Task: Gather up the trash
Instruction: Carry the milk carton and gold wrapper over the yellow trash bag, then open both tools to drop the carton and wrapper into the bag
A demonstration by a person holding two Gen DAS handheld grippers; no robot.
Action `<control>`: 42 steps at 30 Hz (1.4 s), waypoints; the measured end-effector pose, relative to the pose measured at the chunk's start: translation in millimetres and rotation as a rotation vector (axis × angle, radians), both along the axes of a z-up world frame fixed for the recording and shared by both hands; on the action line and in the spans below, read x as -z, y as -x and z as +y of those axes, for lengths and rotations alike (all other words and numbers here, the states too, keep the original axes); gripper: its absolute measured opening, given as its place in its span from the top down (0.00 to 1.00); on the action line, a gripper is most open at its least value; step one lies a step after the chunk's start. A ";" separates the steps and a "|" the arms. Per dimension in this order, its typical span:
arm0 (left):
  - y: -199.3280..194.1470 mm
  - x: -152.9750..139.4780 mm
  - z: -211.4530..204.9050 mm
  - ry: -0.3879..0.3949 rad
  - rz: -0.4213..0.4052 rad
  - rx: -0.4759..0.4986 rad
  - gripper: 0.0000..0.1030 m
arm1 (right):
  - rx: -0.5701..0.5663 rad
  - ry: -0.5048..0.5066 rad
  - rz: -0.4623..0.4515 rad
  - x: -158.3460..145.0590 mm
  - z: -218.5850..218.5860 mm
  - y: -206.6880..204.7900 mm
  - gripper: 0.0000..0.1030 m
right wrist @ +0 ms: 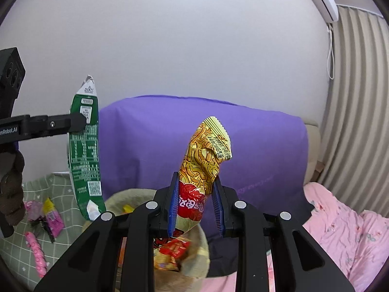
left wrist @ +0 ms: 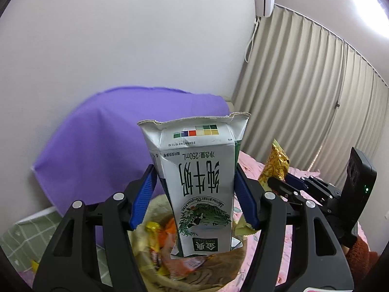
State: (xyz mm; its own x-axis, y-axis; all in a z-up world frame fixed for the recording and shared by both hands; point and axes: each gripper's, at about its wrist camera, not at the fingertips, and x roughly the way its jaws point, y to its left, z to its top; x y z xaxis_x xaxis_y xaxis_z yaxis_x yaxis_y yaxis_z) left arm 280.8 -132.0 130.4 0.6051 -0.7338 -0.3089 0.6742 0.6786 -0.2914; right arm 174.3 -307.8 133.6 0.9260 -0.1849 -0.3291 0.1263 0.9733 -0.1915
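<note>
your left tool [left wrist: 194, 194] is pinching a flattened milk carton [left wrist: 199, 182], its blue pads pressed against the carton's two sides about halfway up, so the torn top flap stands above the pads and the green printed bottom hangs below them. the carton is upside down, held up in the air over a soft beige basket [left wrist: 194, 277] that already has orange and yellow wrappers [left wrist: 170, 248] in it. your right tool [right wrist: 195, 206] is pinching a crumpled noodle snack packet [right wrist: 204, 165], gripping it at its red lower part; the gold and yellow upper part sticks up past the pads and leans to the right, and a bit of the packet pokes out beneath. that packet also hangs above the basket's rim [right wrist: 116, 194], not touching it. from the right wrist view the carton shows edge-on at the left, clamped in the other tool's black finger. the basket sits on the bed, with a pink floral sheet [right wrist: 340, 231] toward its right edge and a green checked cover [right wrist: 36, 189] toward its left, where pink wrappers [right wrist: 52, 219] lie loose. a purple cloth [right wrist: 194, 133] drapes behind.
</note>
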 end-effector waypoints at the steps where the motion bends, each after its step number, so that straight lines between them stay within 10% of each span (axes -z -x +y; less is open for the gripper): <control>1: -1.4 4.5 -4.6 -0.005 0.007 0.006 0.42 | -0.005 -0.004 0.003 2.2 -3.4 -1.2 0.76; 13: -38.6 115.4 -52.8 -0.294 0.158 0.032 0.45 | -0.124 -0.102 0.276 104.6 -8.9 -54.8 0.76; 20: -47.8 117.0 -69.5 -0.268 0.196 0.051 0.46 | -0.162 -0.097 0.332 123.9 -1.3 -63.6 0.76; 28: -63.5 114.7 -44.8 -0.065 0.236 0.044 0.46 | -0.126 -0.104 0.283 112.5 -4.9 -52.8 0.76; 34: -65.3 144.3 -60.8 -0.199 0.292 0.058 0.46 | -0.131 -0.097 0.309 115.3 -8.3 -56.0 0.76; 42: -75.1 135.1 -52.0 -0.181 0.366 0.065 0.46 | -0.139 -0.117 0.330 115.2 -9.1 -56.2 0.72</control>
State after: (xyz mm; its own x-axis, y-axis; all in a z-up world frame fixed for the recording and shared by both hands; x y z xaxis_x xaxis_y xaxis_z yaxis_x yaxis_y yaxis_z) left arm 355.8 -183.9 -4.8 0.3852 -0.6812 -0.6225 0.5916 0.7000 -0.4000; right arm 230.5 -316.9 18.4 0.7801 -0.0085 -0.6256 -0.0584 0.9945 -0.0864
